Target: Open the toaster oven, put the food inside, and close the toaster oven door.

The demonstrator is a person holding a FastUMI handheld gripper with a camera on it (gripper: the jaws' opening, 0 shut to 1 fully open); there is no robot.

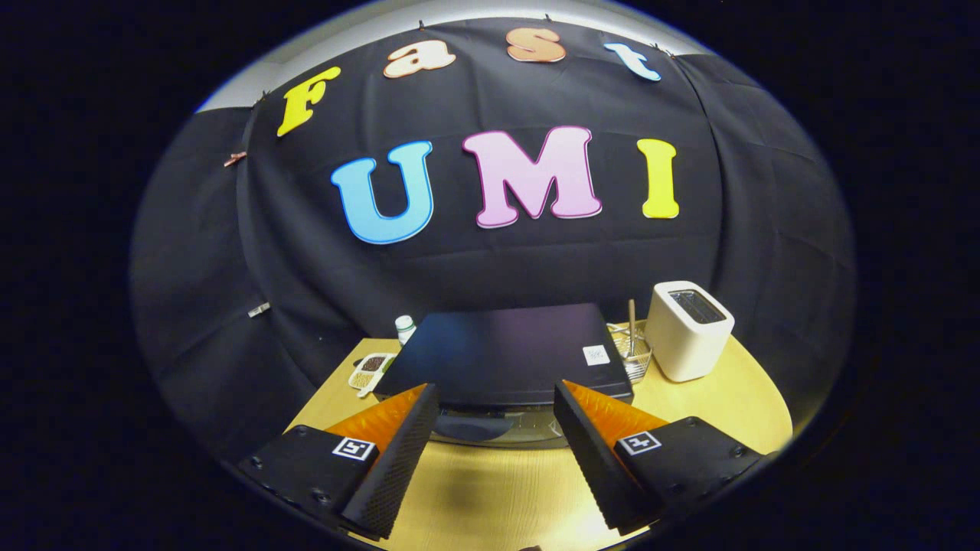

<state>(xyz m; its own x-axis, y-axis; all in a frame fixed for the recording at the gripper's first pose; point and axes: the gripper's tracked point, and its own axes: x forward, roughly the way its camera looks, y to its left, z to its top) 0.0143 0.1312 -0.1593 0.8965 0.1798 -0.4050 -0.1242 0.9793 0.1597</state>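
Overhead, tongs (496, 428) spread — wooden table (727, 405), toaster oven (505, 356).

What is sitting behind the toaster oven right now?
Behind the toaster oven, a white bottle and a wire basket peek out; anything else is hidden. The open gripper holds nothing.

Your gripper (496, 398) holds its fingers (404, 451) wide apart, their matt black pads ribbed and rough, backed by glossy orange plastic. Beyond them you see the oven (509, 356), its top smooth, dark and faintly sheened, its door glassy. The table (498, 497) looks like pale wood with a fine grain. The toaster (687, 330) is smooth white plastic; the basket (634, 353) is thin wire.
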